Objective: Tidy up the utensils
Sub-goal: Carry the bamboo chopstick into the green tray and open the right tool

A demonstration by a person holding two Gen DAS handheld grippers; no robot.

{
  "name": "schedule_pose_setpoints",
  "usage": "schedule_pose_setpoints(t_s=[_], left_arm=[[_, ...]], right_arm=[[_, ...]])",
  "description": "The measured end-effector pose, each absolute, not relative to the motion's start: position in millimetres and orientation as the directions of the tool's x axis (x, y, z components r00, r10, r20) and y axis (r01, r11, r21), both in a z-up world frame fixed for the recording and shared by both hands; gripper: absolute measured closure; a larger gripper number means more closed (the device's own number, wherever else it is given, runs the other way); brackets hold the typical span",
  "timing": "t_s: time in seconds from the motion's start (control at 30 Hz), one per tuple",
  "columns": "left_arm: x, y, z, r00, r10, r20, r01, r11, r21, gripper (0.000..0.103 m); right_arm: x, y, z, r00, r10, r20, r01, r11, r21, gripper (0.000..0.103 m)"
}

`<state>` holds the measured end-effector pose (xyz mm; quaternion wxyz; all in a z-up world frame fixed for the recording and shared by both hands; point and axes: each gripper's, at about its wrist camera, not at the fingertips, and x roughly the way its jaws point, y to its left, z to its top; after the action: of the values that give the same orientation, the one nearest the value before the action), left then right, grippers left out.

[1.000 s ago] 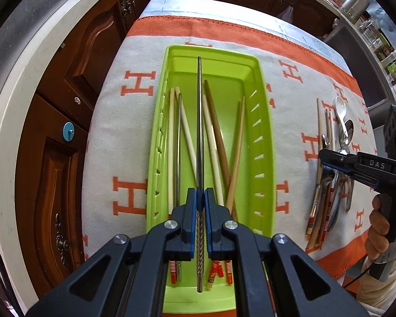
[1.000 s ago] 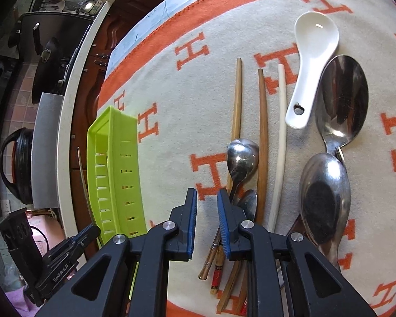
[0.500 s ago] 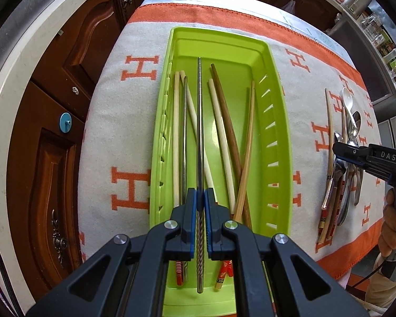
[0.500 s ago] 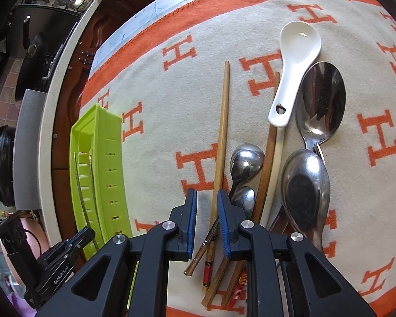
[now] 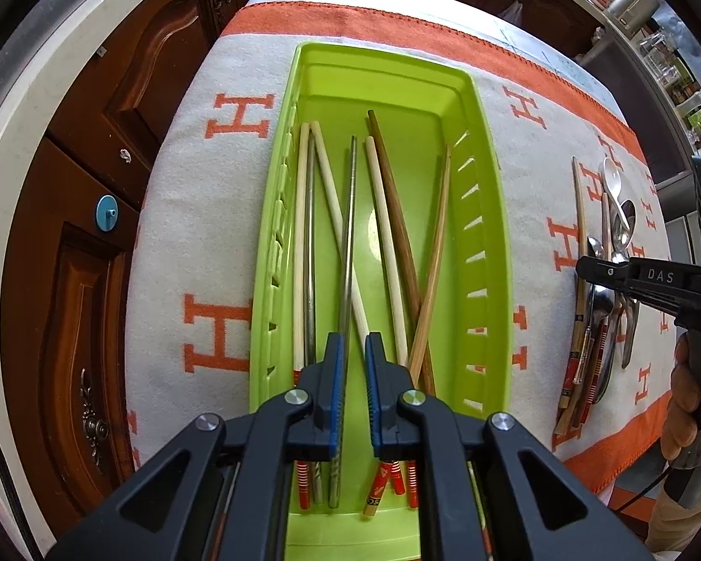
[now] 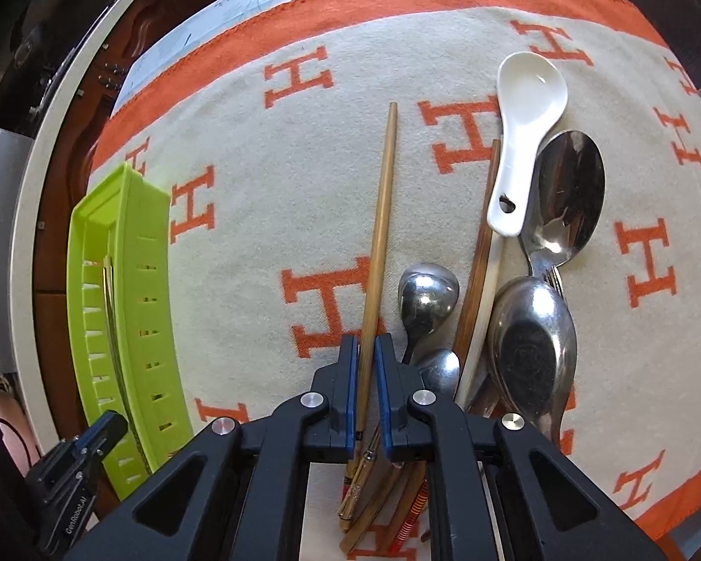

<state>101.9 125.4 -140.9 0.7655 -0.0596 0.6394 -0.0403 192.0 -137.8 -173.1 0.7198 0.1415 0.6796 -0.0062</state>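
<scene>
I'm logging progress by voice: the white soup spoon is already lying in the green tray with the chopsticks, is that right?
Not quite. The white soup spoon lies on the patterned cloth beside the metal spoons, outside the green tray, as the right wrist view shows. The tray does hold chopsticks.

A cream blanket (image 6: 266,215) with orange H letters and an orange border covers the table. At the left of the right wrist view a lime green tray (image 6: 135,252) sits on it; right of centre lies a heap of chopsticks (image 6: 381,215) and spoons (image 6: 530,341).
</scene>
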Motion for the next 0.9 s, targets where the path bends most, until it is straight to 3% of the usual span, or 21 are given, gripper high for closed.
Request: schedule_pose_setpoints(t_s=[0.27, 0.4, 0.57, 0.8, 0.9], left_arm=[[89, 127, -114, 0.257, -0.143, -0.956, -0.015, 0.988, -0.152, 0.075], [83, 130, -96, 0.320, -0.098, -0.942, -0.035, 0.993, -0.115, 0.058], [79, 136, -86, 0.372, -0.016, -0.928, -0.071, 0.996, -0.046, 0.055], [75, 141, -87, 0.389, 0.001, -0.921, -0.093, 0.995, -0.038, 0.043], [73, 140, -86, 0.398, 0.006, -0.917, -0.097, 0.995, -0.035, 0.043]], right_arm=[[181, -148, -174, 0.098, 0.316, -0.944, 0.215, 0.919, 0.330, 0.097], [174, -139, -165, 0.116, 0.364, -0.924, 0.190, 0.905, 0.380, 0.097], [169, -126, -142, 0.134, 0.425, -0.895, 0.141, 0.886, 0.442, 0.097], [160, -102, -104, 0.141, 0.550, -0.823, 0.074, 0.823, 0.563, 0.097], [155, -90, -91, 0.129, 0.603, -0.787, 0.041, 0.790, 0.612, 0.097]])
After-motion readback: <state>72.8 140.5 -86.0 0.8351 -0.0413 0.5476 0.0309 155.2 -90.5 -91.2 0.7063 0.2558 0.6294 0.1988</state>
